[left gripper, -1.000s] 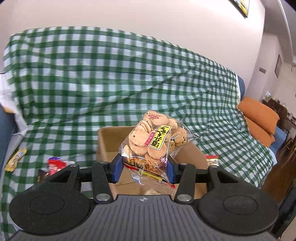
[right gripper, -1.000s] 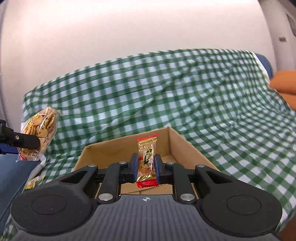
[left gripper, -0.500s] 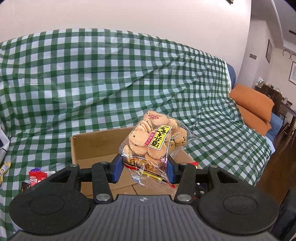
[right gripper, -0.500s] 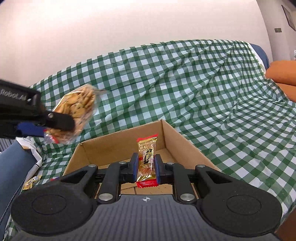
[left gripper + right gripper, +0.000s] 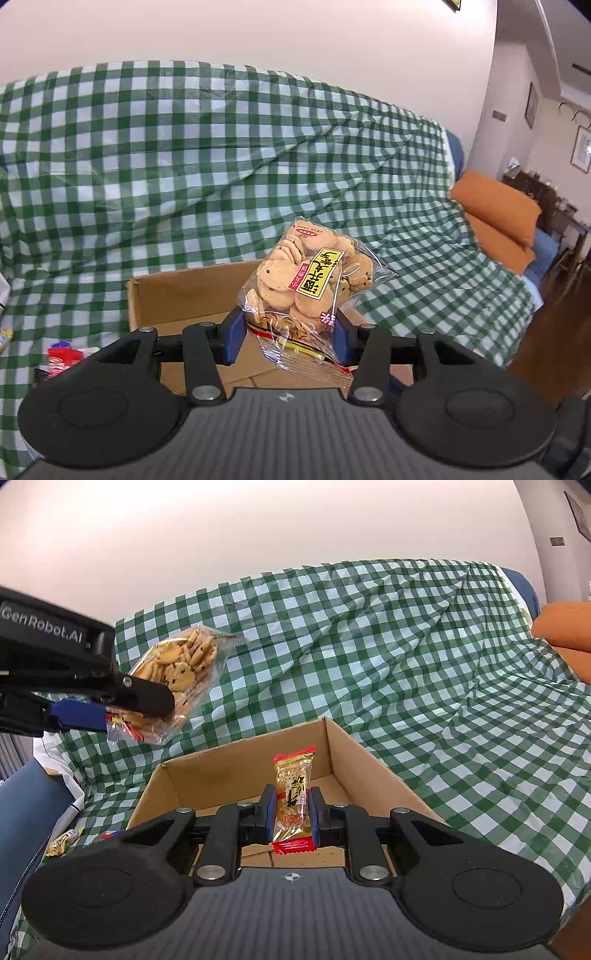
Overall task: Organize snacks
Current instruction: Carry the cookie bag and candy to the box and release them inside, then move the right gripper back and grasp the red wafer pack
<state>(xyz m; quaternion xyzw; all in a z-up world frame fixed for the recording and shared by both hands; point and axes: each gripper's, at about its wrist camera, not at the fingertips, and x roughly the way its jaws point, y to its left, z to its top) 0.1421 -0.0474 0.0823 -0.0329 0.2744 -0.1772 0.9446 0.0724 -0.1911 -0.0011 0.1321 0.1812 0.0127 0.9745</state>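
Your left gripper grasps a clear cookie bag by its lower end, and its jaws are opening a little at this moment, with the bag between the blue pads and touching both. The bag tilts up and to the right, over the near part of an open cardboard box. From the right wrist view the same bag hangs in the air above and to the left of the box, well clear of its rim. Your right gripper is clenched on a small gold snack bar with red ends, held upright just over the box's near edge. The box sits on a green checked cloth that drapes a sofa. On the cloth left of the box lie a red packet and, farther left, a yellow wrapper. An orange cushion lies at the sofa's far right end.
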